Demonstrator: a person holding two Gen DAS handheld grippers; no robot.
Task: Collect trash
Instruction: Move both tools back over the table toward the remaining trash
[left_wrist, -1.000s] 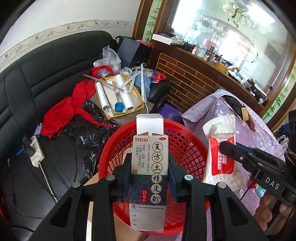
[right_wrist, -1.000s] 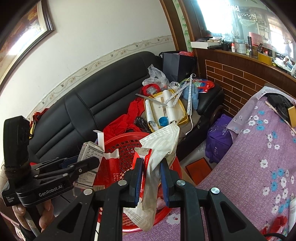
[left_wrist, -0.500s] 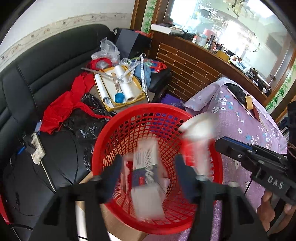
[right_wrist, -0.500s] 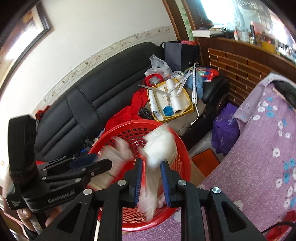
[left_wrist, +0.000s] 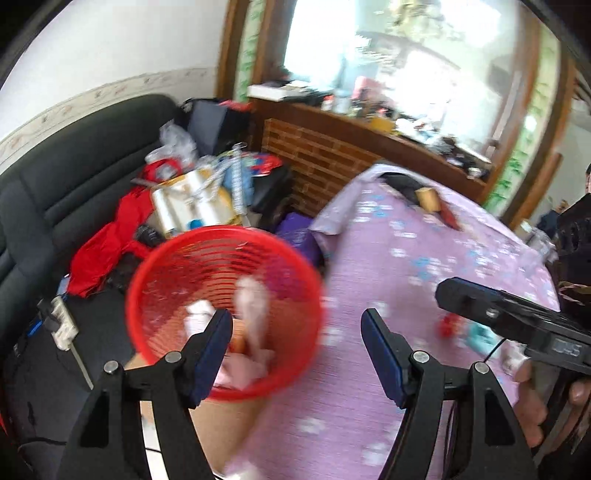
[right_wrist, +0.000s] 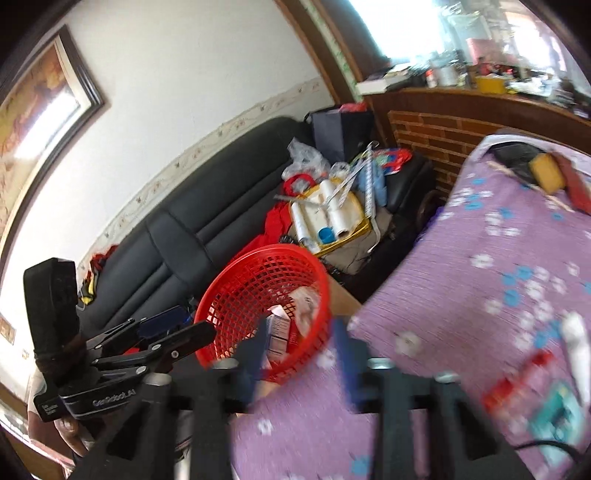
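Left gripper (left_wrist: 295, 350) spread wide, nothing between the blue pads (left_wrist: 212, 354), nothing touched; seen over the near rim of the red basket (left_wrist: 221, 395) on one side and the purple flowered cloth (left_wrist: 388, 266) on the other. Right gripper (right_wrist: 301, 354) blurred, jaws opening at this moment, gap between them bare, no pad pressing on anything; set over the line where basket rim meets cloth.

Basket standing just beside the cloth-covered table edge, on a brown cardboard surface (left_wrist: 229, 428), in front of the black sofa (right_wrist: 221, 192). Inside the basket: a small carton (right_wrist: 279, 328) lying against the mesh, and a crumpled white wrapper (right_wrist: 304, 306) beside it, both loose and free of either gripper. From the left wrist view the same contents show only as pale smeared shapes (left_wrist: 251, 314).

Further scraps on the cloth near the lower right corner of the right wrist view: a red packet (right_wrist: 517, 384) and a teal packet (right_wrist: 557, 413), too blurred to say more. Right gripper's black body and a hand (left_wrist: 532, 406) wrapped around its grip at the right edge of the left wrist view. Sofa seat heaped with red fabric (left_wrist: 107, 251) and a yellow tray (right_wrist: 332, 218) holding white rolls.
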